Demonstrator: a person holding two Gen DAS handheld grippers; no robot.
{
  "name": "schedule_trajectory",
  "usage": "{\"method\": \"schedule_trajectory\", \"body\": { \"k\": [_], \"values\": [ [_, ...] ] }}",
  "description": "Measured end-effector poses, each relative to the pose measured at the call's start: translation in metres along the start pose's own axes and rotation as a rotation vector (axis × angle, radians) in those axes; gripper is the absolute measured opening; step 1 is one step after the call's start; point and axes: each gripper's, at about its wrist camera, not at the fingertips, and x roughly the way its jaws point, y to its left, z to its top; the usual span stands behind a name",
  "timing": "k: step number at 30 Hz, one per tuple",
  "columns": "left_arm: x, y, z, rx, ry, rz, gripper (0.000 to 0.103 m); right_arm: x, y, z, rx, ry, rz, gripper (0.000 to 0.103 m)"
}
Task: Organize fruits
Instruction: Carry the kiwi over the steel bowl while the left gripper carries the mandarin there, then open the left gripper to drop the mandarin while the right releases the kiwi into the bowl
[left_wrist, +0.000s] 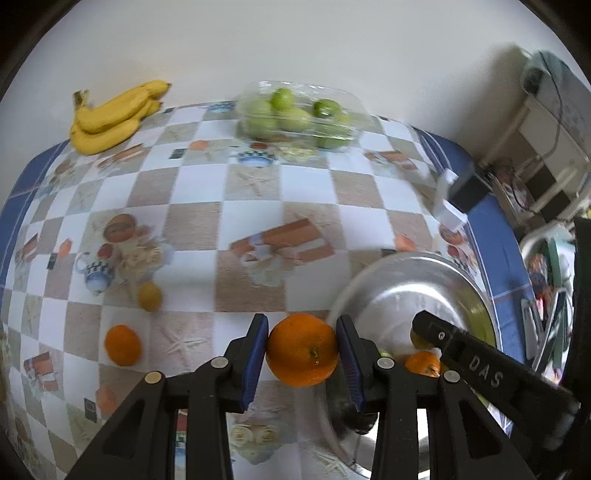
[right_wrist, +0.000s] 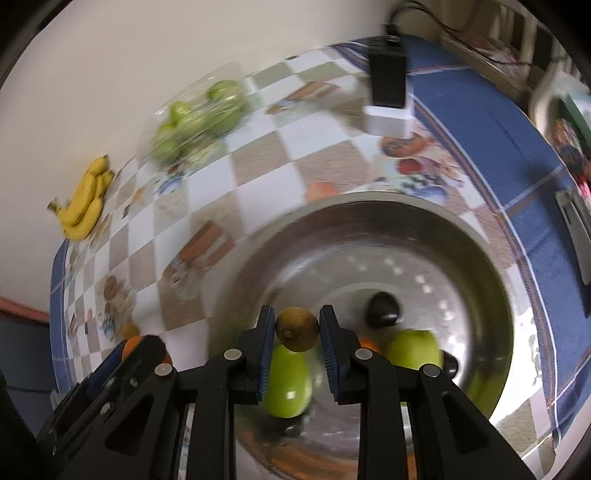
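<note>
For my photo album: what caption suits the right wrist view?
Right gripper holds a kiwi above the steel bowl.

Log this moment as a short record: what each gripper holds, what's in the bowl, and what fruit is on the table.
left gripper: shut on orange
right gripper: shut on kiwi, above the metal bowl
in bowl: green apples, dark fruit
on table: bananas, bagged green apples, lemon, second orange

An orange (left_wrist: 302, 349) sits low centre, pinched between blue jaws. A brown kiwi (right_wrist: 297, 329), also clamped, hangs over the steel bowl (right_wrist: 491, 295) holding green apples (right_wrist: 289, 382). Bananas (left_wrist: 110, 118) lie upper left.
</note>
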Motion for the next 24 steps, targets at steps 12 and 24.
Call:
{"method": "schedule_trajectory", "body": {
  "k": [12, 24],
  "values": [
    [0.017, -0.033, -0.01, 0.087, 0.021, -0.037, 0.041, -0.005, -0.026, 0.006, 0.058, -0.012, 0.002, 0.026],
    [0.03, -0.032, -0.014, 0.066, 0.052, -0.047, 0.042, 0.006, -0.024, 0.003, 0.049, 0.019, -0.006, 0.026]
  ]
}}
